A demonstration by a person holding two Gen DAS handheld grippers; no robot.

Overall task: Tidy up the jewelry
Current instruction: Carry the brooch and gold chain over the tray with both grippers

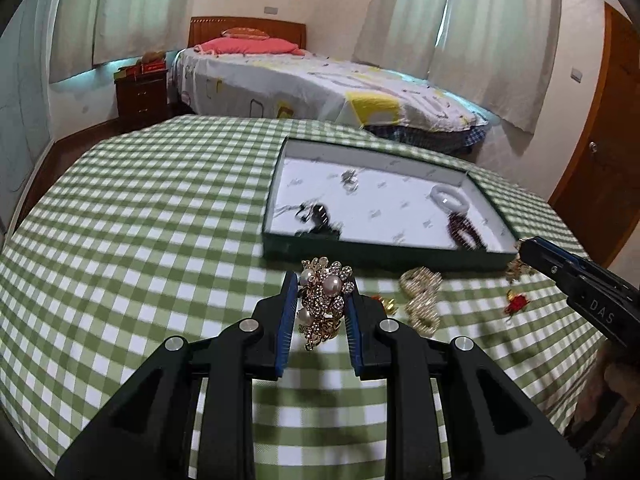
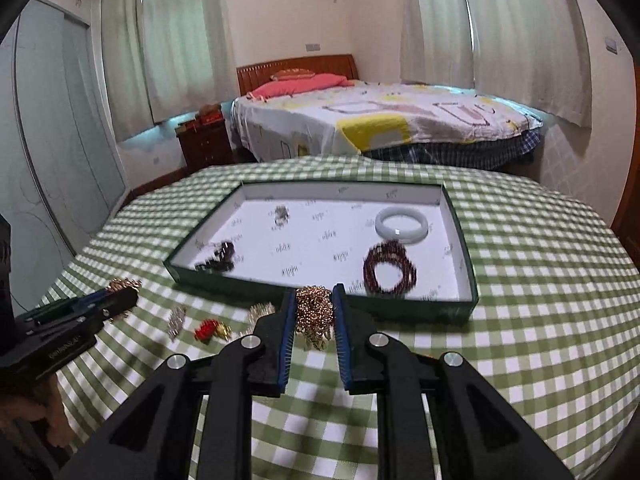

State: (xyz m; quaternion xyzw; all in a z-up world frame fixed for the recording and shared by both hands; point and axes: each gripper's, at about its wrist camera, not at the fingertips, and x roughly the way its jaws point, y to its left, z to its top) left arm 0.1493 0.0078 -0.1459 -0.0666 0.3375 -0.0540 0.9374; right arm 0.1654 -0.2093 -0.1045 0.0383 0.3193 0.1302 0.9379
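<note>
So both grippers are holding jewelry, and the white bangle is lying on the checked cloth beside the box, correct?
Not quite. The white bangle lies inside the box, as the right wrist view shows. Both the left gripper and right gripper do hold jewelry.

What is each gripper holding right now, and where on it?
Left gripper: gold rhinestone-and-pearl brooch, pinched across its sides. Right gripper: bunched gold bead chain, across its middle.
</note>
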